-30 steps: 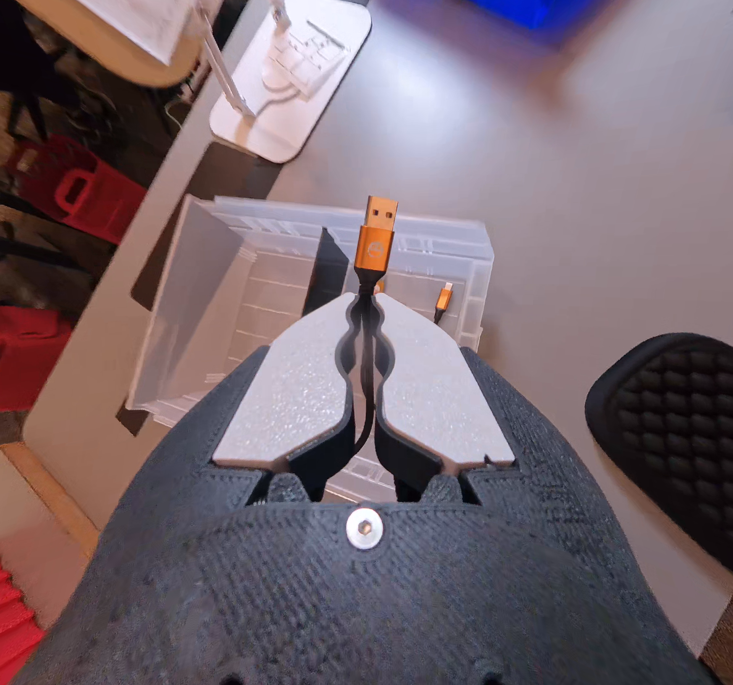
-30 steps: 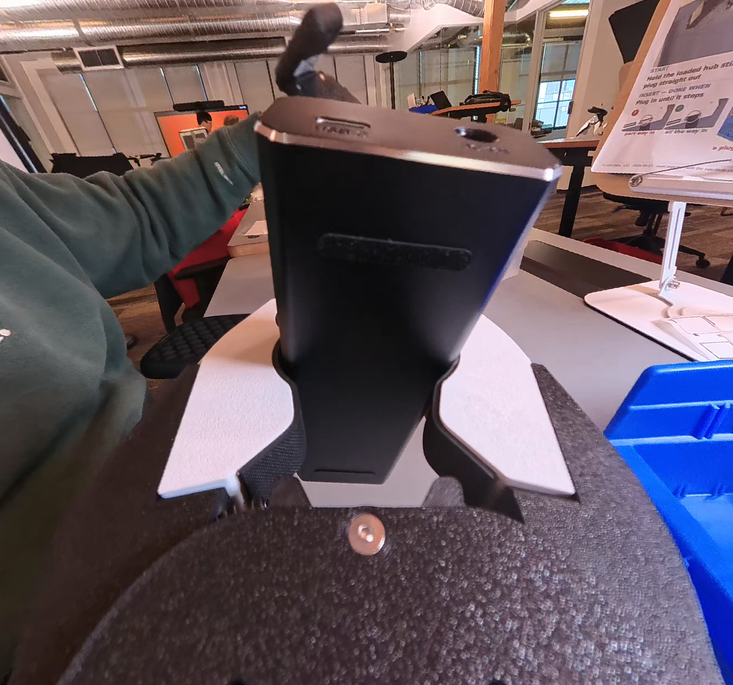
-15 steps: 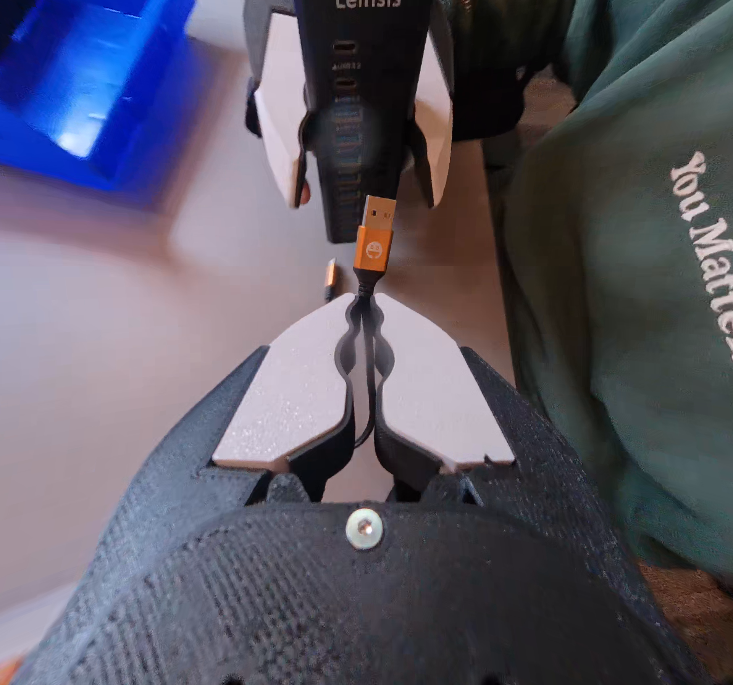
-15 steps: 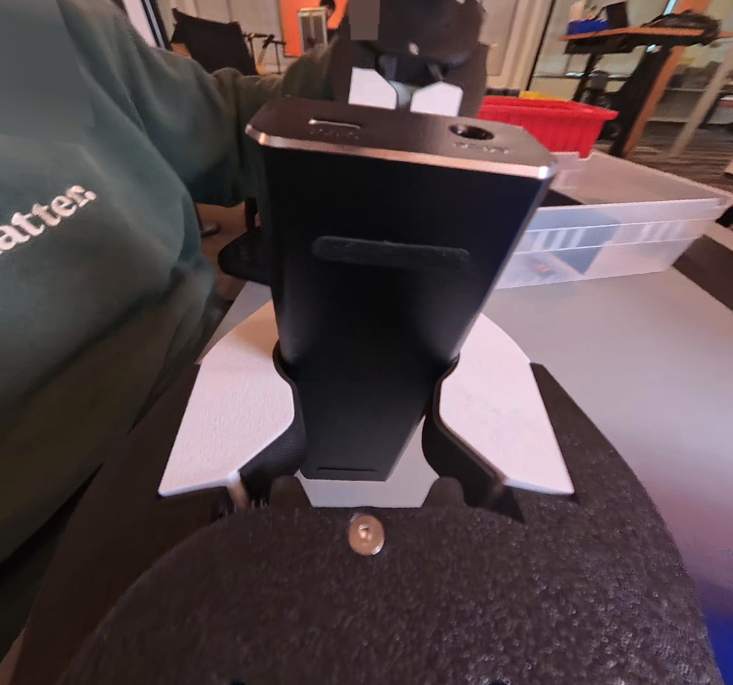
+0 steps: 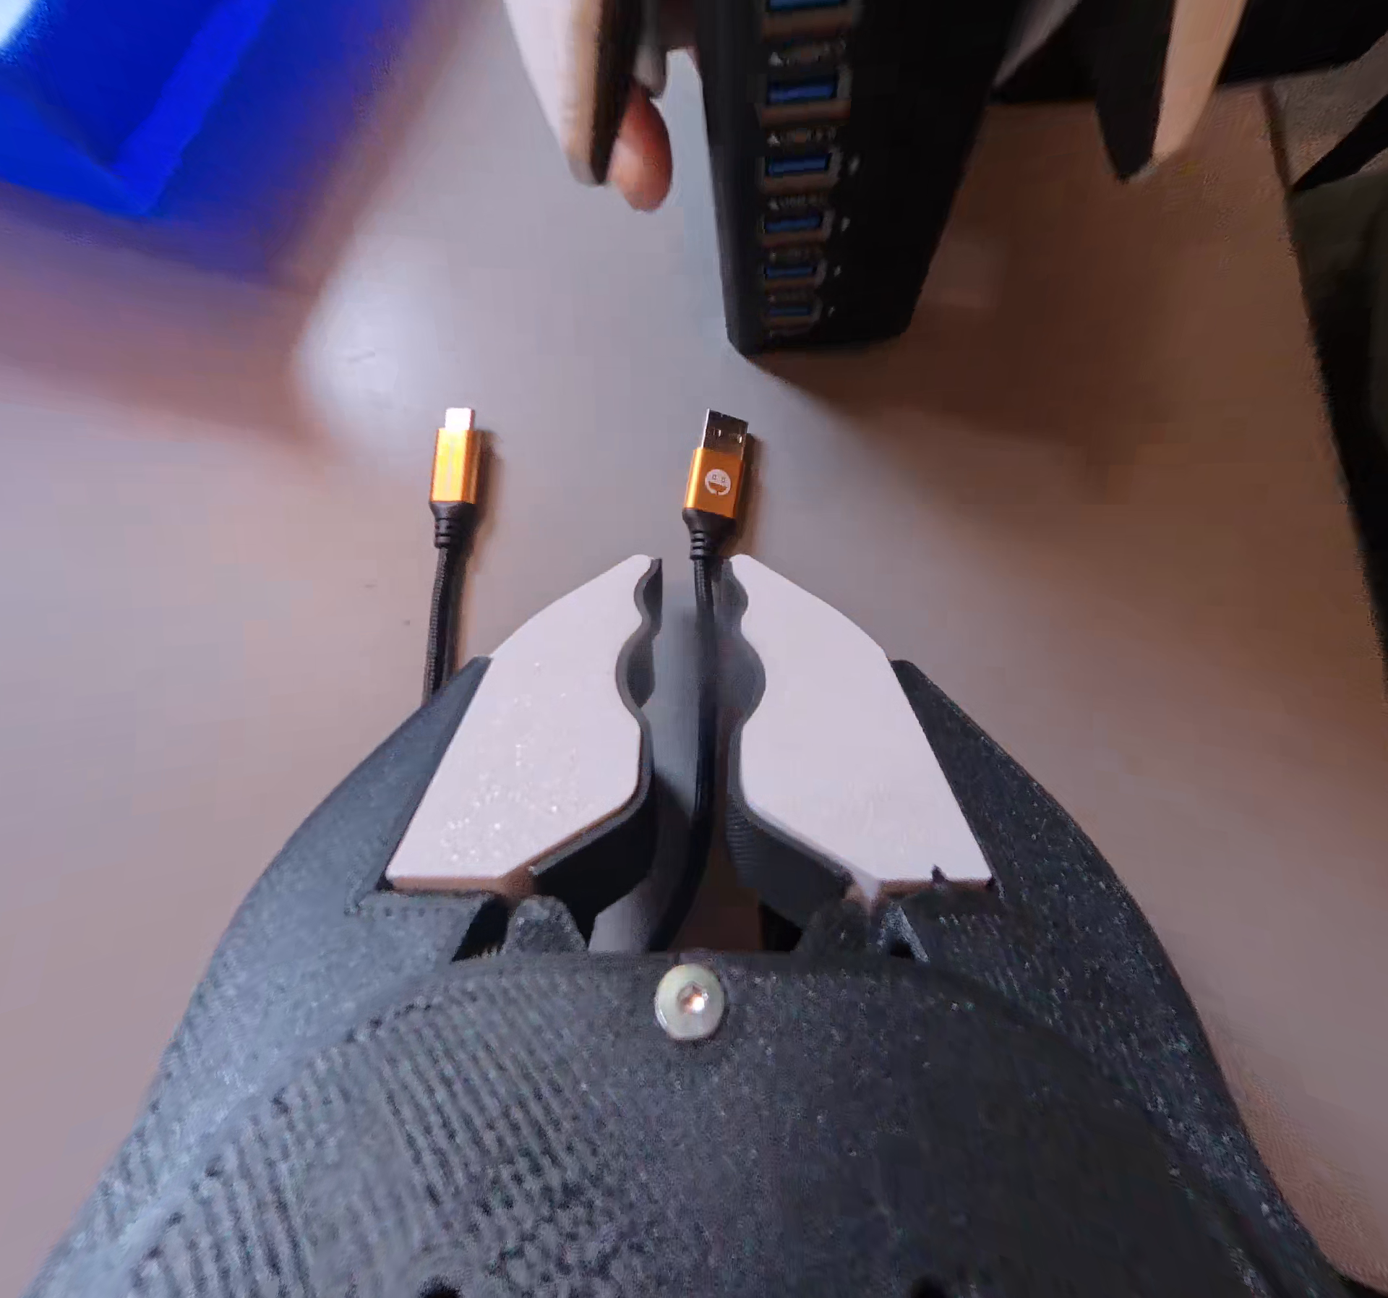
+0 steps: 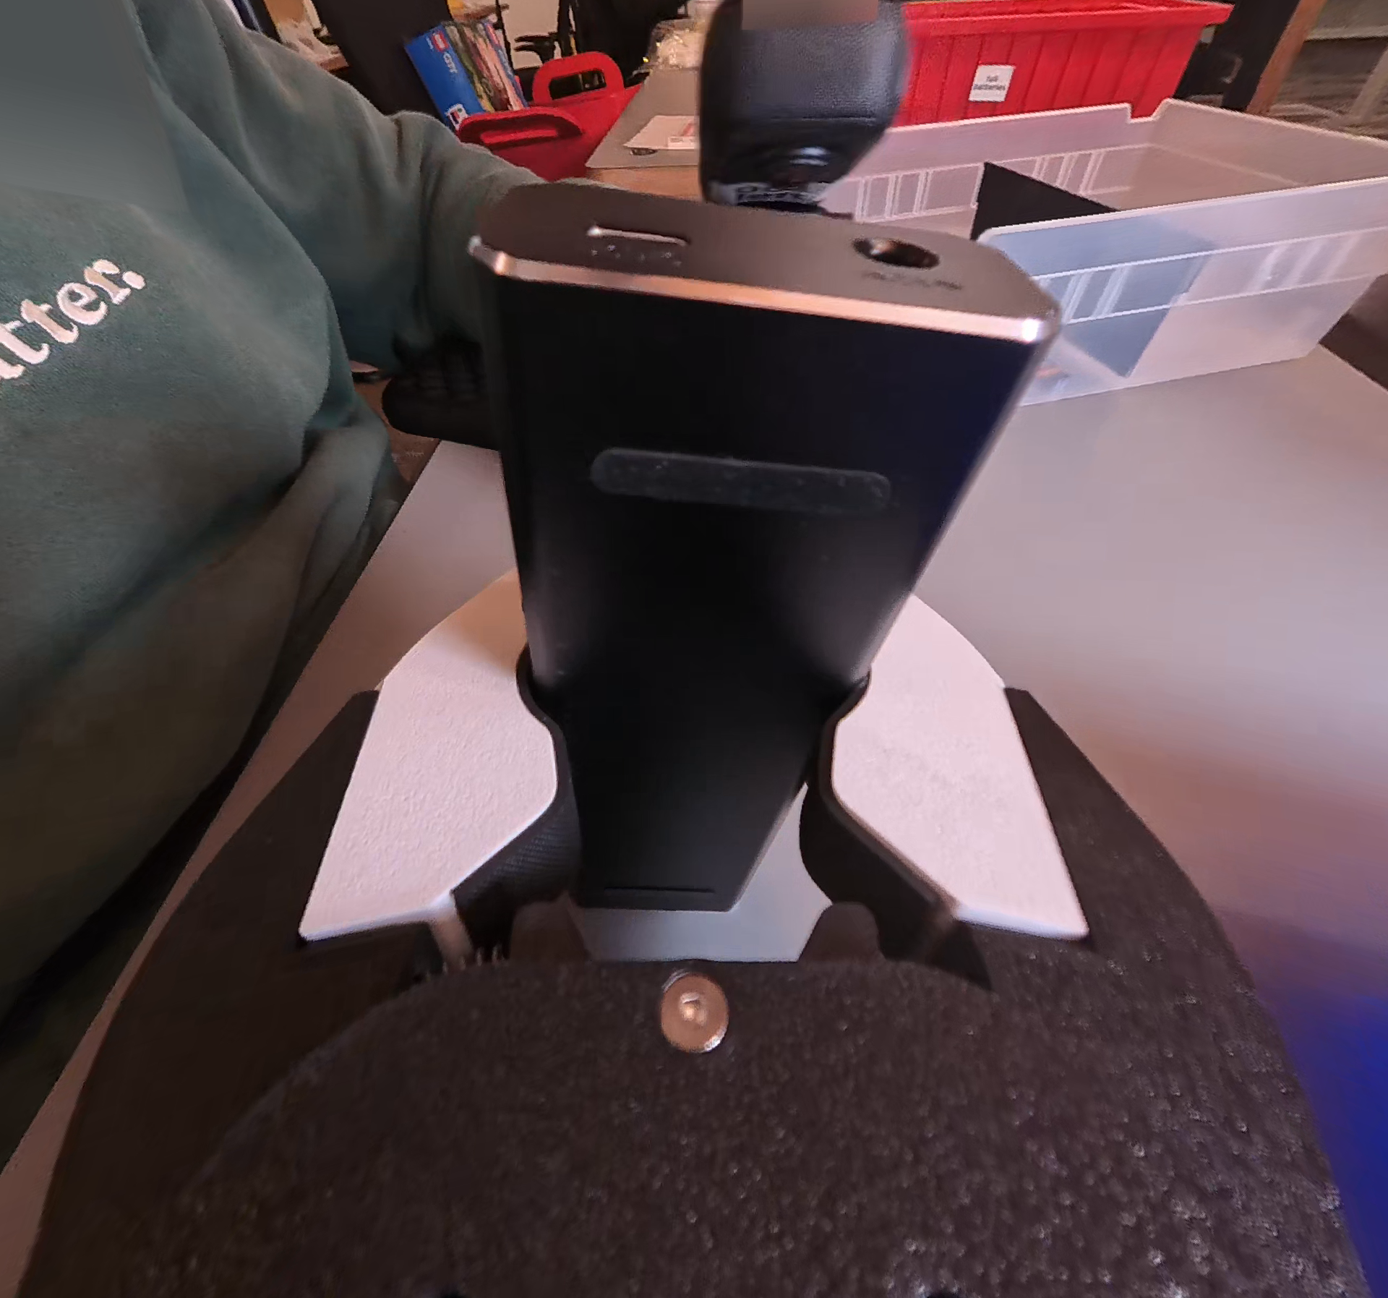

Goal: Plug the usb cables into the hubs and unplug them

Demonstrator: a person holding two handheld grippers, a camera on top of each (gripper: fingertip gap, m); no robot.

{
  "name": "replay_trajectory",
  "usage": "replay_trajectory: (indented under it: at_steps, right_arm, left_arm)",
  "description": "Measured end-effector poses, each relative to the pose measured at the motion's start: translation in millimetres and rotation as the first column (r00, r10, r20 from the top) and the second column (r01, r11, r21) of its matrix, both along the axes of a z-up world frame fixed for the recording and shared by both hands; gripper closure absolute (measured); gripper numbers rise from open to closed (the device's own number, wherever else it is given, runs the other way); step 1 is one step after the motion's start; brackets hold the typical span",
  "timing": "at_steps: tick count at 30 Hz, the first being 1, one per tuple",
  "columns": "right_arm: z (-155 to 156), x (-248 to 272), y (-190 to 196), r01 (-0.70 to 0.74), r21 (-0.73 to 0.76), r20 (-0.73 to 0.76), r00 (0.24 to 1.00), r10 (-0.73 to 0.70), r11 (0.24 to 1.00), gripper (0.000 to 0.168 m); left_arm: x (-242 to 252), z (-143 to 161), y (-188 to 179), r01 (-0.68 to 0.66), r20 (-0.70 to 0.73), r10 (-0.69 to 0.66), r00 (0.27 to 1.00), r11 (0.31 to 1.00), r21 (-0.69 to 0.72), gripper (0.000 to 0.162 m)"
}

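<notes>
My left gripper [image 5: 691, 571] is low over the grey table [image 5: 1051, 661] with its jaws a little apart. The black braided cable runs between them against the right finger, clear of the left one. Its orange USB-A plug [image 5: 717, 469] sticks out just past the fingertips, pointing at the hub. The cable's other orange plug [image 5: 454, 465] lies on the table to the left. My right gripper [image 6: 695, 672] is shut on the black hub [image 6: 736, 511], held upright. In the left wrist view the hub [image 5: 819, 135] shows its row of blue ports, just beyond the plug.
A blue bin [image 5: 113, 60] stands at the far left of the table. A clear plastic tub [image 6: 1202, 270] stands behind the hub on the right. A person's green sleeve [image 6: 188, 360] fills the left side. Red crates [image 6: 1051, 52] stand beyond the table. The gap from one gripper's tips to the other's is roughly 9 cm.
My left gripper has dropped down to the table and its jaws have parted slightly around the cable. The hub now sits higher and nearer in the left wrist view. The right gripper keeps its hold.
</notes>
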State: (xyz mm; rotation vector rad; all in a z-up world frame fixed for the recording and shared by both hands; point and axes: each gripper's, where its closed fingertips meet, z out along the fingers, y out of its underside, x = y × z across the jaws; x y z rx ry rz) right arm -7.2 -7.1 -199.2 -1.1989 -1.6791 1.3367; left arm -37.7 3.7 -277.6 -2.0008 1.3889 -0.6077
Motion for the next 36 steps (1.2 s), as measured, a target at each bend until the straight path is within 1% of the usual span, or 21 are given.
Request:
replay_trajectory:
  at_steps: [2,4,6,12,16,18,20,23,25,26,28,29,32,36]
  right_arm:
    - [1,2,3,0.013,-0.001,0.001,1.0,-0.013,1.0,0.095]
    - [3,4,7,0.026,-0.001,-0.002,1.0,-0.026,1.0,0.095]
    - [3,5,8,0.032,-0.002,-0.003,0.999,-0.032,1.0,0.095]
    - [2,4,8,0.034,0.005,0.01,0.999,-0.034,0.999,0.095]
    - [1,4,10,0.043,0.007,0.014,0.999,-0.043,0.999,0.095]
    - [1,5,11,0.047,0.002,0.012,0.999,-0.047,0.999,0.095]
    - [1,4,12,0.048,-0.004,0.012,0.999,-0.048,0.999,0.095]
    - [0,3,13,0.048,-0.01,0.012,0.999,-0.048,0.999,0.095]
    - [-1,5,12,0.044,-0.007,0.012,0.999,-0.043,0.999,0.095]
    - [-1,6,11,0.04,-0.003,0.011,0.999,-0.04,0.999,0.095]
    - [-1,8,8,0.028,0.004,0.003,1.0,-0.028,1.0,0.095]
    - [0,8,7,0.023,0.01,-0.002,1.0,-0.023,1.0,0.095]
    - [2,5,4,0.015,0.034,-0.022,1.0,-0.014,0.999,0.095]
    - [3,-3,-3,0.01,0.078,-0.033,0.999,-0.007,0.997,0.095]
  left_arm:
    - [3,2,1,0.016,-0.023,-0.015,1.0,0.997,0.071,0.143]
    - [6,1,2,0.042,-0.048,-0.036,0.998,0.991,0.129,0.142]
    - [8,-5,1,0.081,-0.101,-0.067,0.993,0.986,0.144,0.139]
    - [15,-7,-3,0.158,-0.126,-0.149,0.981,0.985,0.067,0.137]
    - [8,-7,-1,0.175,-0.157,-0.168,0.973,0.984,0.03,0.138]
    - [7,-8,-1,0.179,-0.154,-0.174,0.973,0.984,0.017,0.143]
    - [11,-8,0,0.171,-0.134,-0.167,0.977,0.985,0.014,0.153]
    - [12,-8,4,0.17,-0.147,-0.161,0.976,0.984,0.052,0.154]
    - [4,-7,17,0.145,-0.227,-0.104,0.968,0.975,0.171,0.154]
    - [4,-2,15,0.14,-0.201,-0.104,0.974,0.975,0.173,0.154]
    - [11,20,6,0.105,-0.036,-0.102,0.994,0.991,0.088,0.155]
    - [12,33,4,0.091,0.027,-0.093,0.995,0.993,0.069,0.155]
    - [17,70,-5,0.077,0.209,-0.075,0.975,0.997,-0.001,0.155]
    - [28,86,-17,0.098,0.27,-0.078,0.96,0.993,-0.059,0.155]
